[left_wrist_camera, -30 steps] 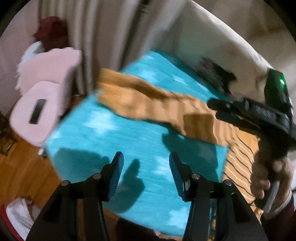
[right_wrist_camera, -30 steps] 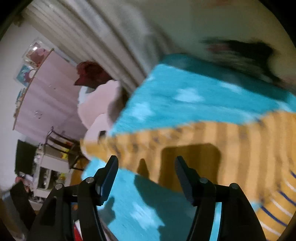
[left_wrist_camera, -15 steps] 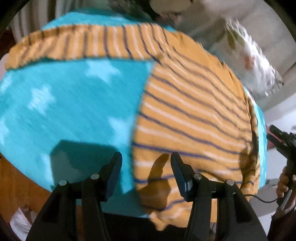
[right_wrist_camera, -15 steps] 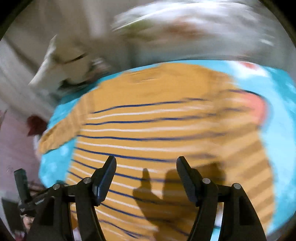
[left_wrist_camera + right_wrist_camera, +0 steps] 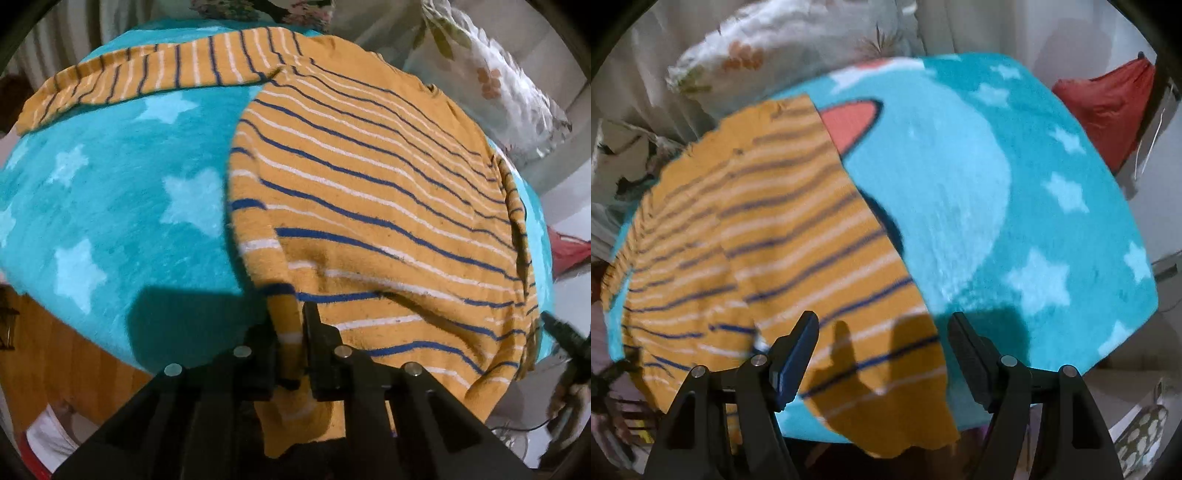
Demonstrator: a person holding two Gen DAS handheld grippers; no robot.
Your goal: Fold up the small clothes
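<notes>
Our left gripper (image 5: 291, 328) closing, pinched on the striped orange shirt's (image 5: 369, 192) hem, our right gripper (image 5: 882, 343) opening wide above it, nothing between, teal star blanket (image 5: 1015, 206) beneath

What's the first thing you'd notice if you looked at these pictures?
A bright orange striped shirt lies spread over a turquoise blanket with pale stars, one sleeve stretched out to the side. The left gripper has pinched the shirt's bottom hem. The right gripper hangs above the other bottom corner, its jaws opening, with nothing held between them.
</notes>
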